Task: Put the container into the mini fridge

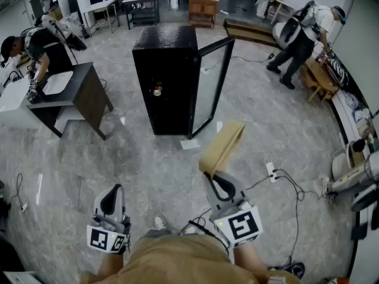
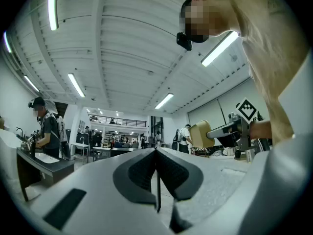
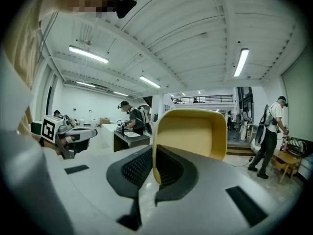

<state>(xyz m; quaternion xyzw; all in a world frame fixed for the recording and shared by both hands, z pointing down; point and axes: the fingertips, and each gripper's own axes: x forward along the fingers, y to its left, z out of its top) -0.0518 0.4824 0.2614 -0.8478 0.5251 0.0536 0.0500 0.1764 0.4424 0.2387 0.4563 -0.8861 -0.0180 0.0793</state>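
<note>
You stood on a grey, marble-patterned floor (image 1: 118,152) in a large open workshop. The black mini fridge (image 1: 164,78) stood upright ahead of you, near the middle of that floor. Its glass door (image 1: 211,84) was swung wide open toward you on the side that shows right in the head view. Something small sat in the dark interior, too small to identify. A pale sheet (image 1: 190,144) lay on the floor by the door's lower corner.

Your right tongs (image 1: 208,175) were clamped on one wall of the tan container (image 1: 223,147). You held it in the air, tipped on its side, short of the fridge and in front of the open door. Your left tongs (image 1: 116,188) were closed with the jaws meeting and nothing between them, well apart from the container.

Toward the floor's left edge stood a dark surface (image 1: 83,87) carrying a white sink (image 1: 57,83), and a person (image 1: 38,46) bent over it. At the far right another person with a backpack (image 1: 299,31) leaned toward low wooden furniture. A power strip (image 1: 271,170) and loose cables lay on the floor to your right. Overhead was a white ribbed ceiling with strip lights (image 3: 242,61), and a railed mezzanine (image 3: 203,100) closed off the far end.
</note>
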